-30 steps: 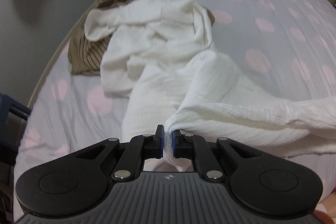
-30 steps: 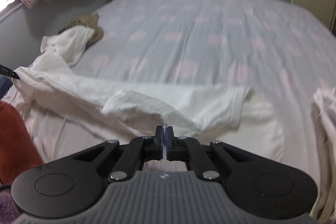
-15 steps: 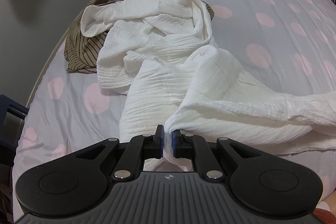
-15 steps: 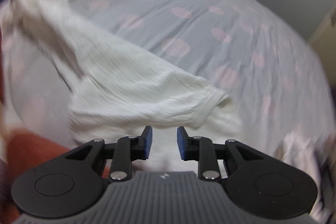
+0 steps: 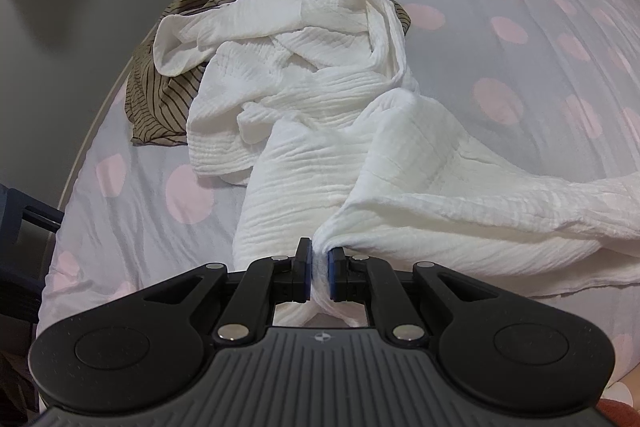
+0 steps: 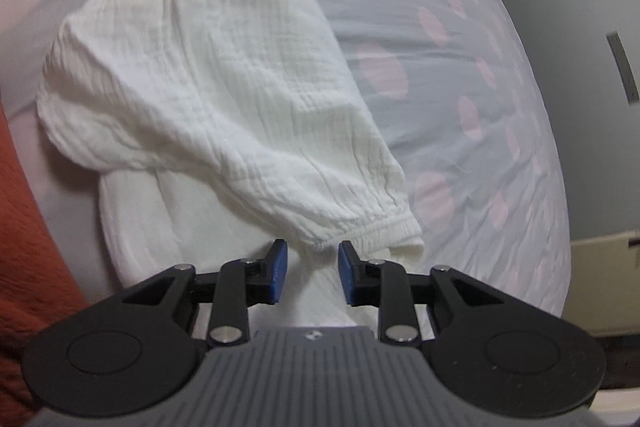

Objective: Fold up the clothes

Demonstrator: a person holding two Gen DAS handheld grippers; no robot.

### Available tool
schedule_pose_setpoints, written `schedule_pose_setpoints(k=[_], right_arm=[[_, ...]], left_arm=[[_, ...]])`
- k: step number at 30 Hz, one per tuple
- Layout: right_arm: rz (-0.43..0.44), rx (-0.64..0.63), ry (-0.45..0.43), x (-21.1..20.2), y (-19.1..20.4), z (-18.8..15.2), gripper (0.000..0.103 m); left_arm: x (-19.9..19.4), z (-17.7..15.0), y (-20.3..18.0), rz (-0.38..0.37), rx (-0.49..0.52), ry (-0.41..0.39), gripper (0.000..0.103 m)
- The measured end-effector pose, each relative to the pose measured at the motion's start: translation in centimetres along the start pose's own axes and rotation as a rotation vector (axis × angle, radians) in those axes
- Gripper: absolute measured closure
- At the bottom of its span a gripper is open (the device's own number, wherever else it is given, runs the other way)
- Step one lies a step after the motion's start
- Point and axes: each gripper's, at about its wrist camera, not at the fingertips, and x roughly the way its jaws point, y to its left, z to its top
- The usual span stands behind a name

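A crinkled white garment (image 5: pixel 360 155) lies rumpled across the polka-dot bed. My left gripper (image 5: pixel 319 273) is shut on a pinched fold of it at the near edge. In the right wrist view a sleeve of the white garment (image 6: pixel 248 115) ends in a gathered elastic cuff (image 6: pixel 376 227). My right gripper (image 6: pixel 312 273) hovers just in front of that cuff with its jaws opening; cloth shows in the gap, but the blue pads do not press on it.
A brown striped garment (image 5: pixel 176 83) lies under the far end of the white one. The bed sheet (image 5: pixel 540 39) stretches away to the right. A grey wall (image 5: pixel 60 27) runs along the left. Rust-red fabric (image 6: pixel 28 247) shows at the left of the right wrist view.
My right gripper went from shut to open, letting go of the white cloth, while rolling and dropping closer to the sleeve cuff. The left gripper kept its grip and barely moved.
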Motion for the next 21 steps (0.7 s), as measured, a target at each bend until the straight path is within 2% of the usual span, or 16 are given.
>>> schedule_pose_setpoints(k=[3, 5, 6, 7, 8, 11, 13, 16, 21], right_arm=[[-0.053, -0.067, -0.022, 0.6, 0.7, 0.1, 0.066], [-0.058, -0.077, -0.031, 0.9, 0.9, 0.3, 0.067], [-0.063, -0.075, -0.027, 0.8, 1.1, 0.6, 0.069], [-0.067, -0.073, -0.023, 0.9, 1.1, 0.7, 0.079], [-0.071, -0.065, -0.024, 0.9, 1.2, 0.7, 0.084], [-0.092, -0.011, -0.046, 0.0, 1.0, 0.6, 0.088], [-0.119, 0.065, -0.072, -1.1, 0.3, 0.2, 0.091], [-0.177, 0.247, -0.112, -3.5, -1.7, -0.7, 0.093], [-0.332, 0.525, -0.164, -8.8, -6.3, -2.9, 0.094]], left_arm=[[-0.1, 0.5, -0.2, 0.010, 0.006, -0.001, 0.097], [-0.3, 0.7, -0.4, 0.019, 0.013, -0.004, 0.097], [-0.4, 0.7, -0.6, 0.024, 0.017, -0.005, 0.097], [-0.6, 0.8, -0.7, 0.028, 0.020, -0.006, 0.097], [-0.7, 0.8, -0.8, 0.032, 0.023, -0.008, 0.097], [-1.3, 0.8, -0.8, 0.036, 0.017, -0.025, 0.097], [-2.0, 0.8, -0.8, 0.032, 0.005, -0.051, 0.097], [-3.3, 1.1, -0.9, 0.019, 0.005, -0.098, 0.097], [-6.3, 2.9, -2.4, -0.006, 0.057, -0.194, 0.097]])
